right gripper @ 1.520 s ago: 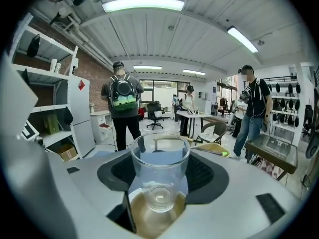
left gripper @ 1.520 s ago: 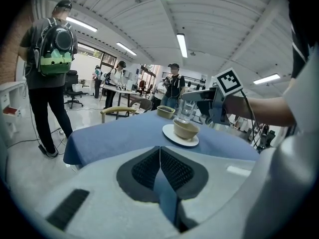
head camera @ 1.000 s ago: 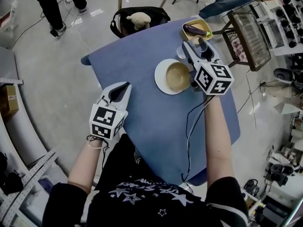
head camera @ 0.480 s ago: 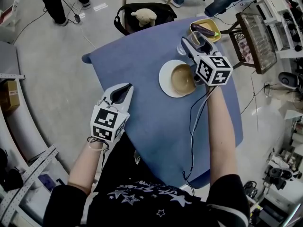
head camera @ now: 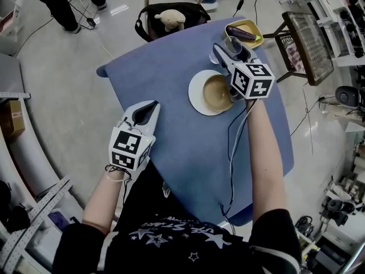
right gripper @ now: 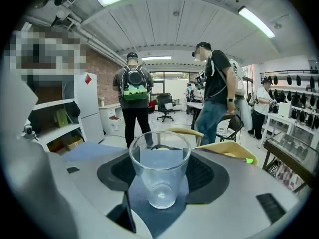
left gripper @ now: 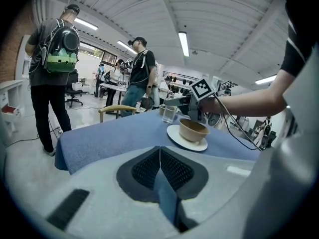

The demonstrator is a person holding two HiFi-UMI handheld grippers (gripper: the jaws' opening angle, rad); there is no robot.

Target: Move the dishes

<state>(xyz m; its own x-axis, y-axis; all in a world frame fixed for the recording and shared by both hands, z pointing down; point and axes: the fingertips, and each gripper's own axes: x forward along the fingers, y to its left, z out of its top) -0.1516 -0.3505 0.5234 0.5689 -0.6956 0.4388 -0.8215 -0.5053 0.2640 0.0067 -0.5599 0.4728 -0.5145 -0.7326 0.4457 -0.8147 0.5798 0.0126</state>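
Observation:
A tan bowl (head camera: pixel 215 91) sits on a white plate (head camera: pixel 197 96) on the blue table (head camera: pixel 165 67); the left gripper view shows the bowl (left gripper: pixel 193 130) and plate (left gripper: pixel 187 142) too. Just behind them stands a clear glass (head camera: pixel 228 45), empty (right gripper: pixel 159 171). My right gripper (head camera: pixel 231 48) is open, with one jaw on each side of the glass; whether the pads touch it is unclear. My left gripper (head camera: pixel 145 112) is shut and empty, hovering at the table's near left edge, far from the dishes.
A yellow dish (head camera: pixel 231 27) holding an aubergine (head camera: pixel 242 34) stands at the table's far corner, right behind the glass. A chair with a plush toy (head camera: pixel 171 20) is beyond the table. A dark rack (head camera: pixel 305 44) is at the right. People stand around.
My right gripper has slid forward past the bowl, from beside the glass to straddling it. The left gripper has stayed put.

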